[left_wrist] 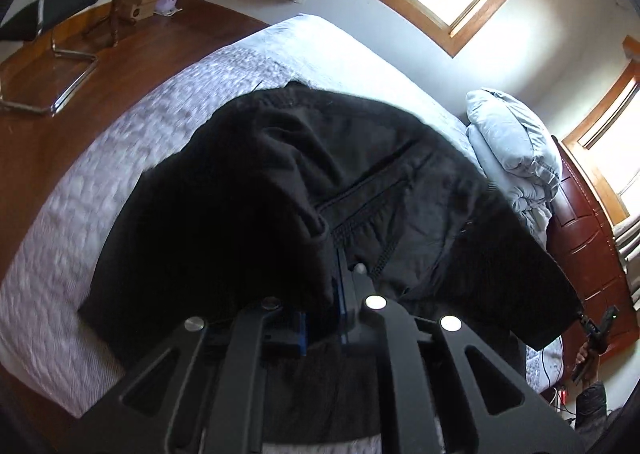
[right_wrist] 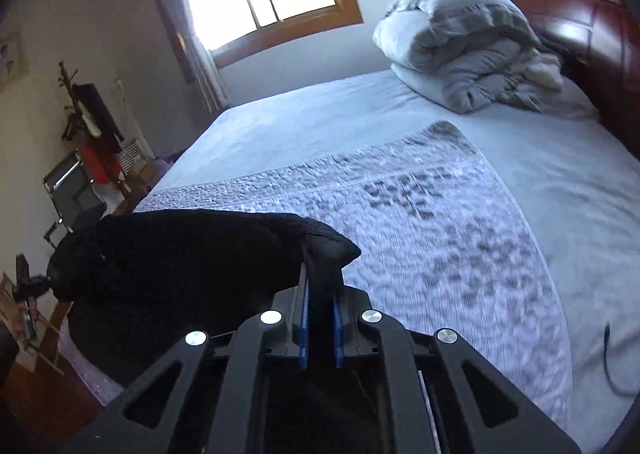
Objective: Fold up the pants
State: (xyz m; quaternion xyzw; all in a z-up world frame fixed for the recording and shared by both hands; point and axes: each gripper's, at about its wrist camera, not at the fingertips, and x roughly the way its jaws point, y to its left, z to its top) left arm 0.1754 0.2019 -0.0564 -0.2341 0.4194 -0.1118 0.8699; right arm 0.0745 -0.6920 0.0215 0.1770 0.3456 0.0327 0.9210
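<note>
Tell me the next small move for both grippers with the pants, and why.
Probably lower both together and lay the black pants flat on the quilted blanket. The left gripper and the right gripper each pinch an edge of the cloth, which hangs bunched between them above the bed, so it seems too rumpled to fold yet.

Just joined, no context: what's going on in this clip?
A person is folding black pants over a bed, with a handheld gripper in each hand. The left gripper is clamped on one part of the fabric and the right gripper on another, so the pants hang between them above the quilted blanket. The fold isn't laid down yet. A bundled grey duvet sits near the headboard.
</note>
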